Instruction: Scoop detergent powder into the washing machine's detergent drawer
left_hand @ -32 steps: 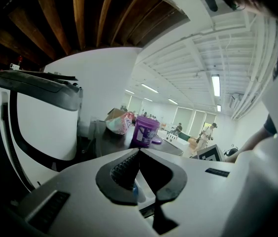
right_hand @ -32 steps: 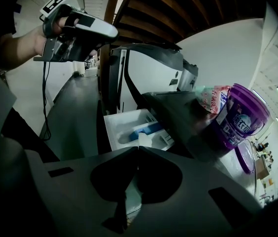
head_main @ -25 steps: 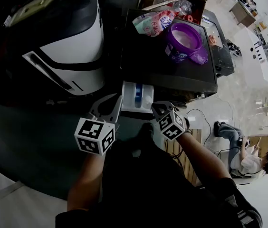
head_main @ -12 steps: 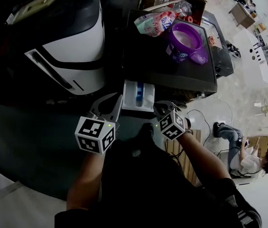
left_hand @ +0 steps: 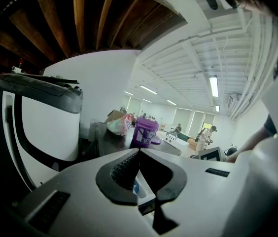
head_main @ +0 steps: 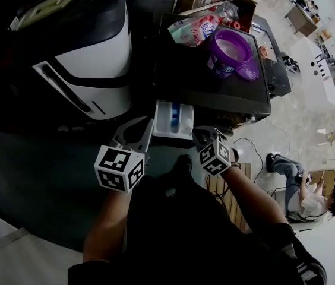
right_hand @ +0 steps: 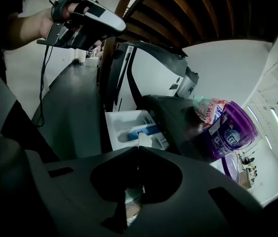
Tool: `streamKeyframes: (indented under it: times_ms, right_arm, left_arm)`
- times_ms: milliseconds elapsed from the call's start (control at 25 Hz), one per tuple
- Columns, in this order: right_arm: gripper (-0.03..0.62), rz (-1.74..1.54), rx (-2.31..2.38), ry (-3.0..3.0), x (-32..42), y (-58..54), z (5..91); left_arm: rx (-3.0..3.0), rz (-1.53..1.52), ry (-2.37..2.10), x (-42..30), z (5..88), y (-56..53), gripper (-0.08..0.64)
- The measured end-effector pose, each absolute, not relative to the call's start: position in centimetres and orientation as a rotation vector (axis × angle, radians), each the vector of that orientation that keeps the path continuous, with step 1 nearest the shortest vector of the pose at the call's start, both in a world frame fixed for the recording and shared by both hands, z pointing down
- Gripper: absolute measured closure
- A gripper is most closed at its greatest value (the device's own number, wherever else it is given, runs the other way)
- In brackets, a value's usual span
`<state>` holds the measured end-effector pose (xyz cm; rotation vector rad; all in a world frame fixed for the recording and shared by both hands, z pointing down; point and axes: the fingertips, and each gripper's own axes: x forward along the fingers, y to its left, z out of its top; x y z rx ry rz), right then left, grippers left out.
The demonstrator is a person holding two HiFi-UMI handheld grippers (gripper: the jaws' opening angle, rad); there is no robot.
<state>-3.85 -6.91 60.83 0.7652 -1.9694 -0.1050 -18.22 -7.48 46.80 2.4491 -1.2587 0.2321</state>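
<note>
**Here, with the drawer open: two clenched tongs waiting in front of it**

Centrally, the detergent drawer (head_main: pixel 163 122) is standing pulled out from the front of the dark washing machine (head_main: pixel 215 97), its white tray exposed and a blue insert (head_main: pixel 173 115) sitting inside. No powder is showing in the tray. The detergent powder (head_main: pixel 233 46) is lying well apart from it, pale inside the open purple tub (head_main: pixel 226 61) on the machine's top. The tub's lid (head_main: pixel 250 72) is resting just beside the tub, and a printed bag (head_main: pixel 192 28) is lying behind it.

The left gripper (left_hand: pixel 139 151) is pointing at the drawer with its jaws pressed together and nothing between them. The right gripper (right_hand: pixel 138 148) is angling down at the drawer's near edge, also clenched. A small pale tab (right_hand: pixel 143 139) is showing right at its tips; whether this is a scoop handle being pinched or part of the drawer cannot be told.

Judged from this layout, the scooping is not yet done. The right gripper, being nearer the tub, is the better placed for the trip. The move is calling for a lift clear of the machine's front lip, a level scoop on the way back, and a slow tip low over one compartment, so that powder is not spilling past the tray. The left gripper could be steadying the drawer meanwhile.

Outward, a white appliance (head_main: pixel 90 58) is standing to the left, and a person (head_main: pixel 310 198) is sitting on the floor at the right.
</note>
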Motion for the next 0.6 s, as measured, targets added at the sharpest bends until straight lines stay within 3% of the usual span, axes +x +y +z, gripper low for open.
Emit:
streamKeyframes:
  times_ms: [600]
  right_arm:
    - [0.572, -0.093, 0.811, -1.965, -3.94, -6.73, 60.3]
  left_arm:
    - [2.462, 0.223, -1.262, -18.85, 46.2, -7.03, 0.552]
